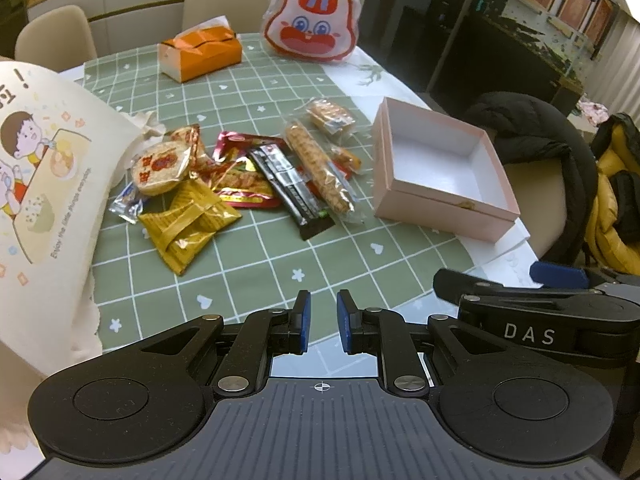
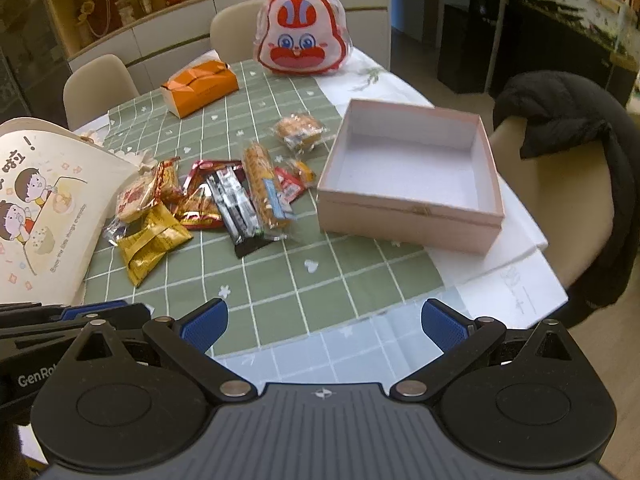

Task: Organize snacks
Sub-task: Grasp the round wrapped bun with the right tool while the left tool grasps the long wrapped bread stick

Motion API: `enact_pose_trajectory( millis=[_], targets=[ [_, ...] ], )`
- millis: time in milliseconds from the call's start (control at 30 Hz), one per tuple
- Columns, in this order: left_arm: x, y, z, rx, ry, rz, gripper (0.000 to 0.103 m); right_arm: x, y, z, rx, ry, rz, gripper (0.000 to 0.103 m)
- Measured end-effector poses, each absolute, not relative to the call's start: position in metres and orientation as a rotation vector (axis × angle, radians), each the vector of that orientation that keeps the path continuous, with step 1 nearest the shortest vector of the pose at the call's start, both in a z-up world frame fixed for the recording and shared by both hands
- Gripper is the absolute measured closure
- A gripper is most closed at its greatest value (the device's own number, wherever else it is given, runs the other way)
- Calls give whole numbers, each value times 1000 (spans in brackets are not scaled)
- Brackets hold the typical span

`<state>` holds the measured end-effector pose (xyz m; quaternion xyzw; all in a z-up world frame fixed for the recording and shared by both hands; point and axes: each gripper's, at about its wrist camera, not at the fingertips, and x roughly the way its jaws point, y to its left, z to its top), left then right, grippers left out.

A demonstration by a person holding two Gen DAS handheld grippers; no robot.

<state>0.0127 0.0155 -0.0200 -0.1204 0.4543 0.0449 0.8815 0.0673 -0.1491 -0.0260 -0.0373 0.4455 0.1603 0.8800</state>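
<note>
From the left wrist view, the left tongs [image 1: 323, 322] hang above the near edge of the desk [image 1: 280, 272], their blue pads drawn narrow with only a slim gap and nothing between them. Ahead lies the heap of snacks [image 1: 240, 176]: a round rice cracker [image 1: 160, 167], a yellow packet [image 1: 186, 226], a red packet [image 1: 236, 180], a black bar [image 1: 292, 188] and a long biscuit stick [image 1: 316, 168] in clear wrap, several overlapping. A smaller wrapped biscuit [image 1: 331, 115] sits just beyond them. To the right of the heap stands the pink box [image 1: 440, 200], open and with nothing inside. A paper bag with cartoon children [image 1: 44, 184] leans in from the left. Part of the right tongs shows at the lower right edge.

From the right wrist view, the right tongs [image 2: 324, 324] are spread wide and hold nothing, hovering over the desk's near edge. The pink box [image 2: 400, 216] shows its bare white floor. The snacks [image 2: 208, 204] are all loose on the green checked cloth [image 2: 320, 292], left of the box and well apart from both tongs. An orange tissue box [image 2: 200, 88] and a rabbit-face bag [image 2: 302, 36] sit at the far end.

By my judgement the sorting has not begun: no snack is in the box, so every packet is left to be moved.
</note>
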Motion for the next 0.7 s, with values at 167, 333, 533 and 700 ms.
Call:
enact_pose_trajectory(
  millis=[167, 333, 533, 700],
  targets=[
    [21, 32, -30, -273, 968, 116, 84, 85, -139, -40, -127, 900, 367, 0],
    [40, 73, -46, -464, 951, 22, 83, 127, -120, -41, -218, 819, 422, 0],
    [64, 116, -58, -495, 889, 89, 83, 223, -65, -27, -354, 680, 584, 0],
    [97, 155, -71, -581, 816, 44, 83, 341, -12, -55, -223, 988, 653, 0]
  ],
)
